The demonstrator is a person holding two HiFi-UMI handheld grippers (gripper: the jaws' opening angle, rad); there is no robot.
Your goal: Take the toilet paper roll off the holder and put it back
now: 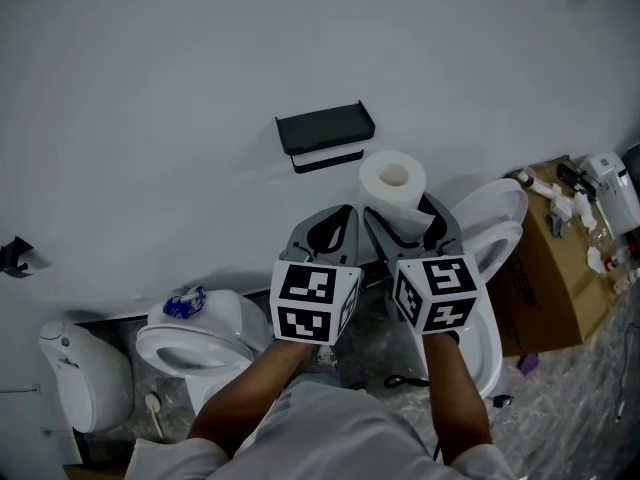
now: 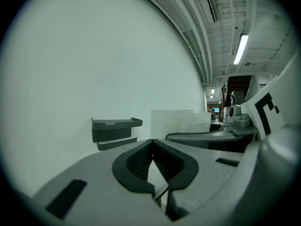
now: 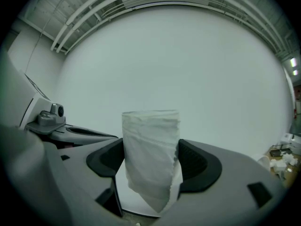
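Observation:
The white toilet paper roll (image 1: 392, 192) stands upright between the jaws of my right gripper (image 1: 400, 218), off the wall and to the right of the holder. In the right gripper view the roll (image 3: 151, 157) fills the gap, and my right gripper (image 3: 153, 166) is shut on it. The black holder (image 1: 325, 134) hangs on the white wall with no roll on it; it also shows in the left gripper view as the holder (image 2: 115, 131). My left gripper (image 1: 330, 230) is below the holder, and its jaws meet with nothing between them (image 2: 151, 161).
A white toilet (image 1: 215, 333) sits low at the left, another toilet (image 1: 490, 238) with its lid up at the right. A cardboard box (image 1: 555, 258) with small items on top stands at the far right. A black fitting (image 1: 15, 253) is on the wall at the left edge.

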